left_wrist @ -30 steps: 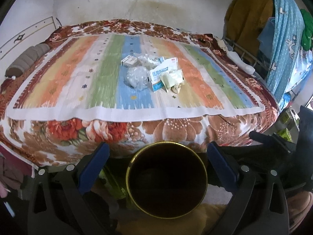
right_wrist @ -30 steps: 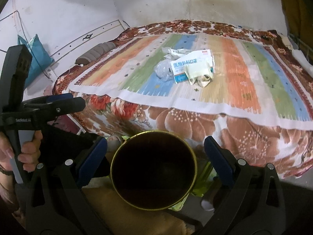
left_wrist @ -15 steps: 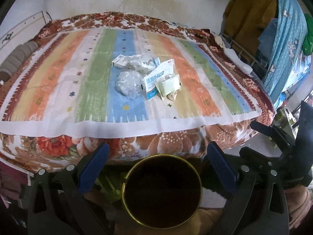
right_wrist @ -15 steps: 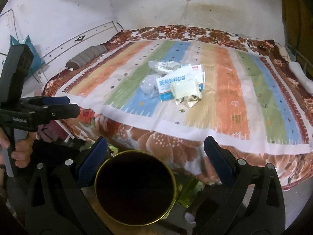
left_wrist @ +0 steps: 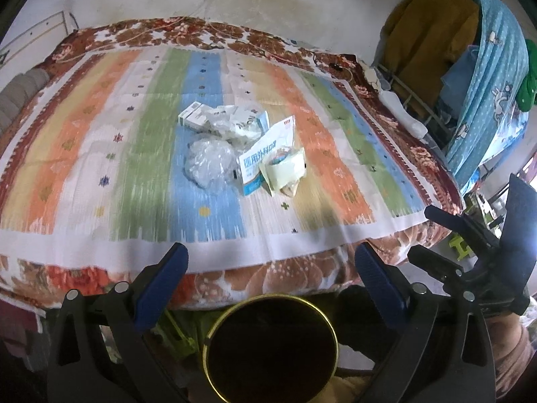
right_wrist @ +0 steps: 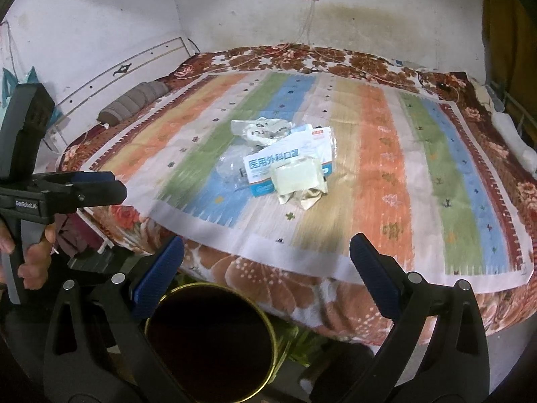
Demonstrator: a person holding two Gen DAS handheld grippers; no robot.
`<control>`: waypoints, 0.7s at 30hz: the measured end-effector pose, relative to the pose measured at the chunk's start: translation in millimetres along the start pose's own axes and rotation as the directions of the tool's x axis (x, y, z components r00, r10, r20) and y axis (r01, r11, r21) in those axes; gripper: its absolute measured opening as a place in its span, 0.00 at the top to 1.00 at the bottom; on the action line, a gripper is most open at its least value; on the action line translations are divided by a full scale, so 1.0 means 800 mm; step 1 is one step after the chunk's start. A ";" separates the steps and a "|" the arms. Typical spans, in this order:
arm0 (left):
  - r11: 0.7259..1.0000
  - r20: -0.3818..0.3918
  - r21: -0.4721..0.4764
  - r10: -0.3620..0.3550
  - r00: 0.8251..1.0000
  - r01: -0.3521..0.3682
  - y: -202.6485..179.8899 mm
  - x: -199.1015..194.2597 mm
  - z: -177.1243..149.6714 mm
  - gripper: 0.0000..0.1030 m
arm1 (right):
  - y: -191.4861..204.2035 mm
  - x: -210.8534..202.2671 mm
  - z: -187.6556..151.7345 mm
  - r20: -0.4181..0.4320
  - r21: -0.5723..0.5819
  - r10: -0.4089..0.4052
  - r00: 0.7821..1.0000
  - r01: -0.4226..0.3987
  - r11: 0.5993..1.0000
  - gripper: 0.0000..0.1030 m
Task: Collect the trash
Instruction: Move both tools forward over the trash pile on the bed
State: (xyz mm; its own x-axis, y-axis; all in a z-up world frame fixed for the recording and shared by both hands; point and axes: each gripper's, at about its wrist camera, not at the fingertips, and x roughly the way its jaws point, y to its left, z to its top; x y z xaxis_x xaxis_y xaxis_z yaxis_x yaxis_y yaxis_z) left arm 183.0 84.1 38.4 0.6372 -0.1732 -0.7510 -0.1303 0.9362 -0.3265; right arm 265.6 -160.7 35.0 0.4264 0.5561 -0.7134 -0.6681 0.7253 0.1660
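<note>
- Trash pile [left_wrist: 241, 147] sits mid-bed on the striped blanket [left_wrist: 100, 154]: a white and blue mask box [right_wrist: 288, 168] printed "医用外科口罩", a pale yellow packet [right_wrist: 298, 176] lying on it, a clear plastic bag [left_wrist: 208, 161] just beside.
- Left gripper [left_wrist: 270, 272] and right gripper [right_wrist: 266, 262] both spread wide, holding nothing, at the bed's near edge.
- Gold-rimmed bin [right_wrist: 209, 342] below them.
- Left tool's side reads "GenRobot.AI" [right_wrist: 28, 204].
</note>
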 end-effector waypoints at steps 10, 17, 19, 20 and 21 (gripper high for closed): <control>0.997 0.025 0.073 0.018 1.000 -0.020 0.005 0.043 0.029 0.19 | -0.027 0.044 0.032 -0.047 0.066 -0.020 0.999 0.023 0.998 0.09; 0.995 0.021 0.090 0.038 0.999 -0.039 0.020 0.076 0.039 0.33 | -0.042 0.078 0.050 -0.084 0.109 -0.025 0.996 0.034 0.993 0.09; 0.995 0.018 0.084 0.059 0.998 -0.060 0.022 0.084 0.042 0.35 | -0.047 0.089 0.055 -0.092 0.126 -0.023 0.995 0.034 0.991 0.09; 0.995 0.015 0.084 0.060 0.998 -0.061 0.023 0.088 0.043 0.35 | -0.050 0.094 0.057 -0.096 0.139 -0.021 0.995 0.034 0.990 0.09; 0.994 0.014 0.086 0.060 0.998 -0.061 0.023 0.091 0.044 0.35 | -0.053 0.099 0.059 -0.101 0.154 -0.015 0.995 0.031 0.988 0.09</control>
State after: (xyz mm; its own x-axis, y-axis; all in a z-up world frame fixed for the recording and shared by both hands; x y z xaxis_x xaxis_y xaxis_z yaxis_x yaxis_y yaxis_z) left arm 253.3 99.2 -1.9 0.6385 -0.1126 -0.7613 -0.1032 0.9678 -0.2297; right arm 356.3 -128.3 3.6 0.3729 0.5014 -0.7807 -0.5530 0.7958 0.2470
